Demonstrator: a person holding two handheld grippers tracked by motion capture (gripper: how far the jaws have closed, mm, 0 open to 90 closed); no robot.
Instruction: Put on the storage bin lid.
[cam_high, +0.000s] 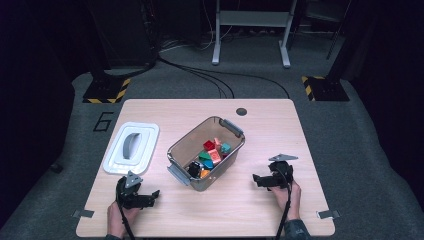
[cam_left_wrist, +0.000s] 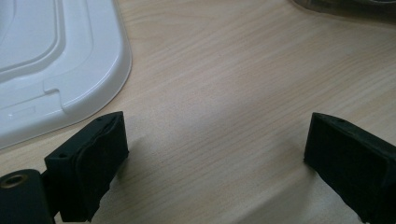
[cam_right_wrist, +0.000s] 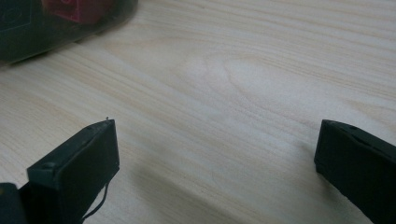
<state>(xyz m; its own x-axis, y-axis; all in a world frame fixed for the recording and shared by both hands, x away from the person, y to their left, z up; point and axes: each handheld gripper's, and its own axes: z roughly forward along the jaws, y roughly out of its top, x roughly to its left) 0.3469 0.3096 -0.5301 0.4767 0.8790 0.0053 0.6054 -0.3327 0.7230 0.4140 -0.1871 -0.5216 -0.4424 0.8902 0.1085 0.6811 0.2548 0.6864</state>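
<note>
A clear plastic bin (cam_high: 227, 126) with grey handles stands mid-table and holds several coloured toy blocks (cam_high: 212, 154). Its white lid (cam_high: 131, 147) lies flat to the left of it. My left gripper (cam_high: 156, 194) rests low over the table near the front left, open, jaws wide apart with bare wood between them; the lid's corner (cam_left_wrist: 56, 70) lies just beyond its left jaw. My right gripper (cam_high: 256, 179) sits to the right of the bin, open and holding nothing, with the bin's wall (cam_right_wrist: 56, 23) at the upper left of its view.
The wooden table (cam_high: 260, 130) has bare room in front of the bin and along its right side. A round cable hole (cam_high: 241, 111) sits near the far edge. Behind the table are a grey floor, cables and stand bases with yellow-black tape (cam_high: 106, 90).
</note>
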